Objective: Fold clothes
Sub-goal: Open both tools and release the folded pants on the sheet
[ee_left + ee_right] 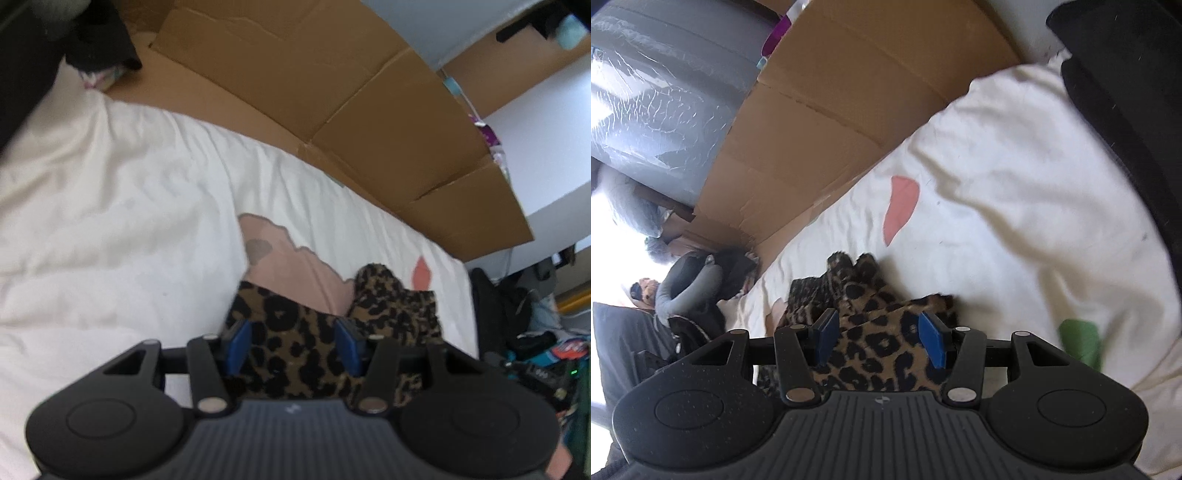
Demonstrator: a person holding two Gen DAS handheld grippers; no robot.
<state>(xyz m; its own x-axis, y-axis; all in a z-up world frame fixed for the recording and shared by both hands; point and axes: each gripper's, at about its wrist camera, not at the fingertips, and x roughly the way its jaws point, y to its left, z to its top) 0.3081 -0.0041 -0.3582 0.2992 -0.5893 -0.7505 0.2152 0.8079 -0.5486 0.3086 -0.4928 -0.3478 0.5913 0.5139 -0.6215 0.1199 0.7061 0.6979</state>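
Observation:
A leopard-print garment (295, 343) lies bunched on a white bedspread (110, 221). My left gripper (293, 345) is open, its blue pads on either side of the garment's cloth, which passes between them. In the right wrist view the same garment (879, 347) lies between the blue pads of my right gripper (881, 341), which is also open. The cloth's far end (849, 273) is heaped up beyond the fingers. Whether the pads touch the cloth I cannot tell.
A flattened cardboard box (332, 103) stands along the far side of the bed, also in the right wrist view (831, 110). The bedspread has pink (291, 269), coral (901, 206) and green (1082, 339) patches. Dark items (37, 55) lie at the bed's end; clutter (535, 332) beside it.

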